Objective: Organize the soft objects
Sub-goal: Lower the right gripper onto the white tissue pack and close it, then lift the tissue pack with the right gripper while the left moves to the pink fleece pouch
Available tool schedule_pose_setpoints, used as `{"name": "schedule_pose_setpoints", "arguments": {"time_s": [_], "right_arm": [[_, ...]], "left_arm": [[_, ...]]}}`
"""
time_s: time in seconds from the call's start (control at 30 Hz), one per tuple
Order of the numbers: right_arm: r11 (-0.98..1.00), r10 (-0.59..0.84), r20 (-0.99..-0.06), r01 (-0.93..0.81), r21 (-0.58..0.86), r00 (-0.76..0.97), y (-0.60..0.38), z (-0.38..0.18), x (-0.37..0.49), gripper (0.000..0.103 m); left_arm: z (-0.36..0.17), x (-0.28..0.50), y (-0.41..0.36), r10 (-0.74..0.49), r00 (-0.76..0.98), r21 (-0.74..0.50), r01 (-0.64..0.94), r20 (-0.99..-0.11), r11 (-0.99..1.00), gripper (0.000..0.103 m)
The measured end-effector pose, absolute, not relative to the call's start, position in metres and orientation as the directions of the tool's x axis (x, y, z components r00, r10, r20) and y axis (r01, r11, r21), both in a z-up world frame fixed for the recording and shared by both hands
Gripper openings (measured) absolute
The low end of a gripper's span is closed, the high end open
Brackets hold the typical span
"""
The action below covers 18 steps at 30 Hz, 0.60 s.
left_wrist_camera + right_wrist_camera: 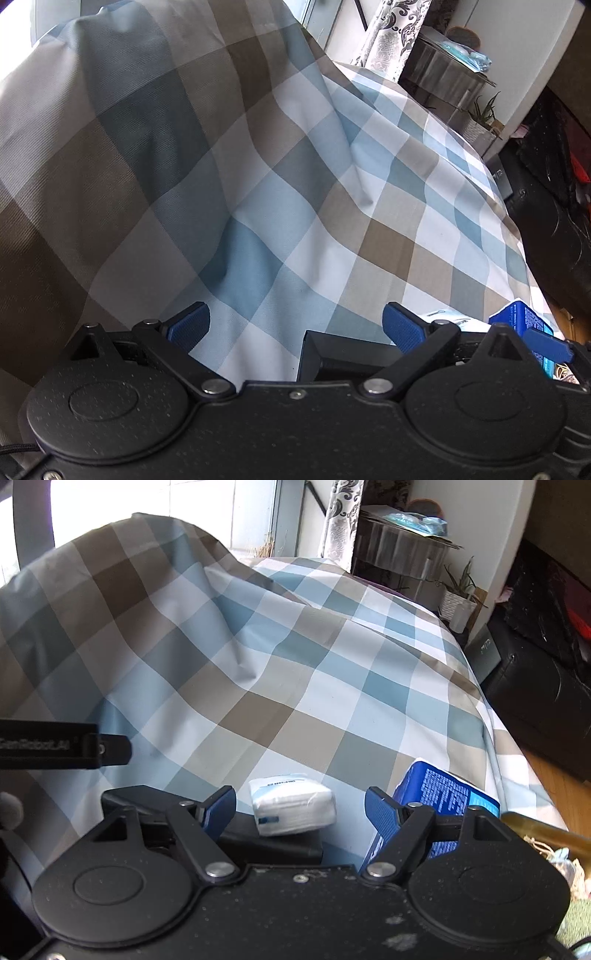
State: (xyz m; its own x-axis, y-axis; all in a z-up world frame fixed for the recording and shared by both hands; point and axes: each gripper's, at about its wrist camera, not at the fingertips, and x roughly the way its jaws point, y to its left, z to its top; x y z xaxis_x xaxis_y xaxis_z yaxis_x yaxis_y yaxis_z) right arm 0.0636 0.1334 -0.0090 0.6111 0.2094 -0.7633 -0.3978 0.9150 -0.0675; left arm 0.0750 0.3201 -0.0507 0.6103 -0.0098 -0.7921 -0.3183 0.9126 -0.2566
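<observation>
Tissue pack (293, 805) whole in right view – left view clips it (448, 320), checked bedspread (295, 184)

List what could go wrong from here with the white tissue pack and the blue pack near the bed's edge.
1. The white tissue pack sits between the right gripper's open jaws but off-centre toward the left finger; closing now may pinch only a corner.
2. The blue pack leans at the checked bedspread's edge, against the right finger; a nudge could tip it to the floor.
</observation>
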Motion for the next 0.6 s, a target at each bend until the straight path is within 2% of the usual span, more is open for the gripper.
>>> {"name": "schedule_pose_setpoints", "arguments": {"time_s": [0.23, 0.37, 0.6], "right_arm": [[0.908, 0.204, -0.798, -0.415, -0.064, 0.568, 0.14, -0.027, 0.082, 0.069], [0.897, 0.193, -0.822, -0.436, -0.075, 0.537, 0.147, -0.037, 0.086, 0.056], [0.9, 0.211, -0.819, -0.434, -0.051, 0.534, 0.149, -0.035, 0.091, 0.052]], "left_arm": [[-0.053, 0.077, 0.319, -0.015, 0.609, -0.257, -0.313, -0.793, 0.914, 0.097], [-0.055, 0.077, 0.321, -0.031, 0.604, -0.275, -0.317, -0.796, 0.908, 0.097], [-0.056, 0.078, 0.322, -0.045, 0.605, -0.288, -0.311, -0.795, 0.906, 0.097]]}}
